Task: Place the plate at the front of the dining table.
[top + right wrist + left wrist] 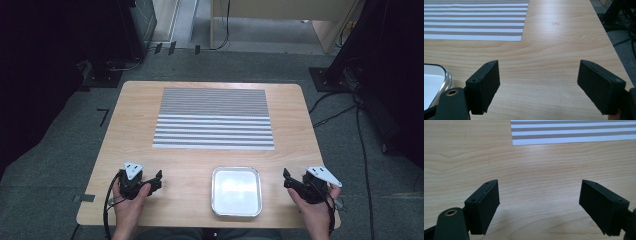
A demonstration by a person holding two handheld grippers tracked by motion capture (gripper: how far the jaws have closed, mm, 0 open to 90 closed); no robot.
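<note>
Here, a square metal tray (236,191) is seen lying flat on the wooden table (135,125), near the person's edge and a little right of the middle, and it serves as the landmark for everything else. Nothing is seen lying in the tray; its shiny floor reflects light.

The left gripper (152,183) is held in the left hand (129,205) to the left of the tray, apart from it, with bare wood left between the two. Its jaws are pointed toward the tray and are spread wide. In the left gripper view, the left gripper (539,202) is shown with its two black pads standing far apart over bare table, with nothing caught between them.

The right gripper (287,179) is held in the right hand (314,209) to the right of the tray, also apart from it, close to the table's right edge. In the right gripper view, the right gripper (539,82) is shown with jaws likewise set wide and nothing between them, while the rounded rim of the tray (445,77) is glimpsed at the lower left.

Beyond the tray, toward the far side of the table, a grey-and-white striped mat (214,118) is laid flat, clear of the tray and of both grippers.
</note>
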